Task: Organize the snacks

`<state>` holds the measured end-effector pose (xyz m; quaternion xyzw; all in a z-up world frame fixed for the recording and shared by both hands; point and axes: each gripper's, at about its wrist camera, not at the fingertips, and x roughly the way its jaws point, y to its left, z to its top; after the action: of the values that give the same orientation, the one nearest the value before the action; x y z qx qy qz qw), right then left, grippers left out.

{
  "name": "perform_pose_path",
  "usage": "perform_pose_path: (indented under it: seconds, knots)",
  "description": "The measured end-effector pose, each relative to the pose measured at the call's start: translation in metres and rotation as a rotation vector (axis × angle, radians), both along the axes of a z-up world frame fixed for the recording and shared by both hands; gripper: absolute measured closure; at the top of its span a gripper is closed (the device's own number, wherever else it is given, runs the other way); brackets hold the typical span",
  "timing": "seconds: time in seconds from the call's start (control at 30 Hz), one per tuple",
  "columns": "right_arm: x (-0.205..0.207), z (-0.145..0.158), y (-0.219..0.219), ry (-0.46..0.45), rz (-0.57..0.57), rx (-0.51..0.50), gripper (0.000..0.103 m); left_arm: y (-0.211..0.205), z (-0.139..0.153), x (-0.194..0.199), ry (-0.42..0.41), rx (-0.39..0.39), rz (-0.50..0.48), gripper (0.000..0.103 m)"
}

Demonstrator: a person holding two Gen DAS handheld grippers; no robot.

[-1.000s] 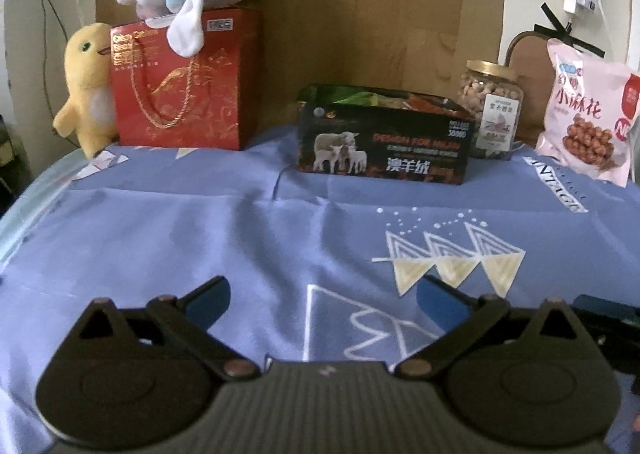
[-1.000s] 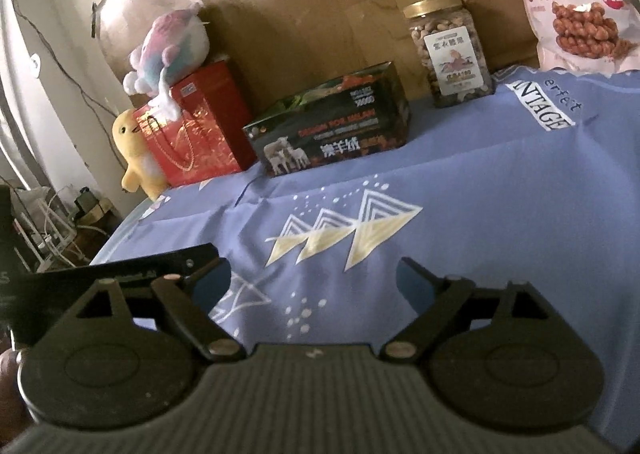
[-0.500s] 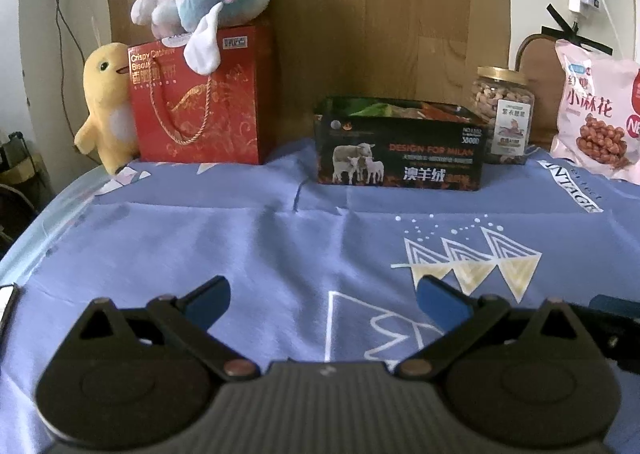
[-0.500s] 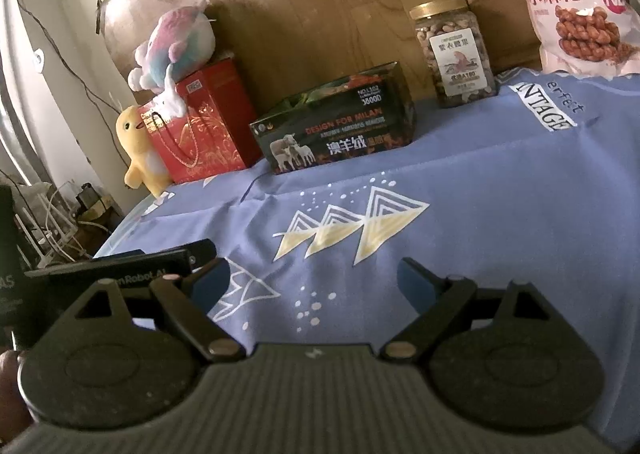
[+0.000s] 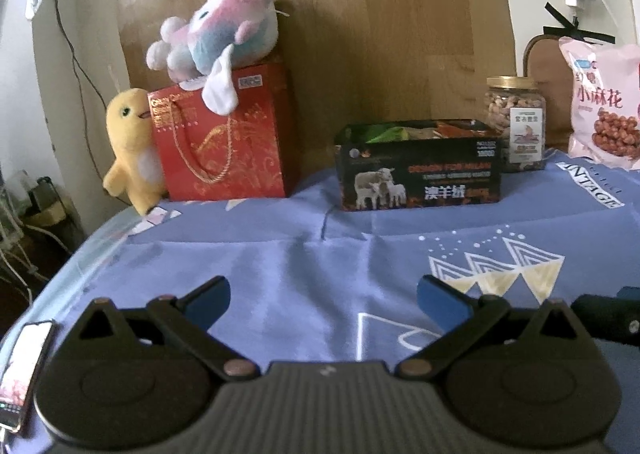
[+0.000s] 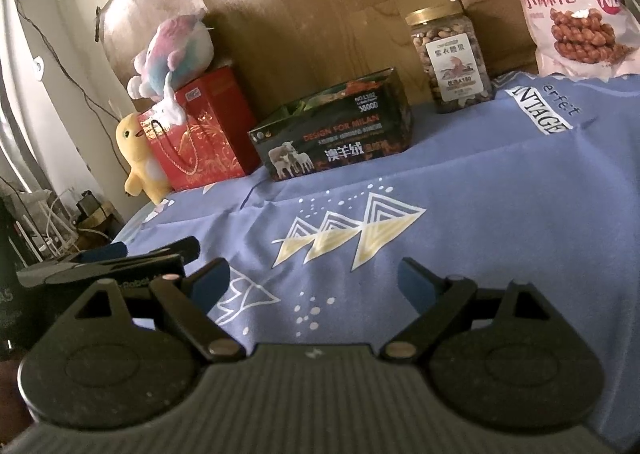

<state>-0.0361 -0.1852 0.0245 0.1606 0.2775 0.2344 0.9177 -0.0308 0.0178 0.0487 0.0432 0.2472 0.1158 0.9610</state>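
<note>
A black open box (image 5: 419, 177) with sheep on its front holds snack packets at the back of the blue cloth; it also shows in the right wrist view (image 6: 336, 134). A jar of nuts (image 5: 516, 124) (image 6: 450, 60) stands right of it. A pink snack bag (image 5: 604, 102) (image 6: 568, 2) leans at the far right. My left gripper (image 5: 322, 300) is open and empty, low over the cloth near the front. My right gripper (image 6: 314, 282) is open and empty, to its right. The left gripper shows at the left of the right wrist view (image 6: 104, 260).
A red gift bag (image 5: 224, 138) with a pastel plush (image 5: 216, 34) on top and a yellow plush (image 5: 134, 142) stand at the back left. A phone (image 5: 24, 366) lies at the front left edge. Cables and clutter lie beyond the left edge. A wooden board (image 5: 380, 14) backs the table.
The left gripper has pulled back and turned left, so the box and bag sit further right and the phone comes into view. The right gripper has shifted slightly. Both stay open.
</note>
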Motion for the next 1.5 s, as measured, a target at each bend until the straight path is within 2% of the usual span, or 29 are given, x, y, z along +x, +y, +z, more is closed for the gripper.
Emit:
perform_pose_path:
  seconds: [0.6,0.87,1.27,1.5]
  knots:
    - [-0.001,0.0,-0.004,0.002,-0.017,0.015,0.01,0.007,-0.004,0.005,0.032,0.028,0.052,0.0]
    - [-0.002,0.002,-0.006,-0.003,-0.03,0.022,0.01,0.005,-0.006,0.007,0.068,0.007,0.034,0.0]
    - [-0.001,0.002,-0.01,-0.004,-0.046,0.032,0.01,0.0,-0.001,0.006,0.145,-0.083,-0.017,0.0]
    - [-0.001,0.002,-0.012,-0.005,-0.054,0.041,0.01,-0.005,0.005,0.0,0.115,-0.051,-0.004,0.0]
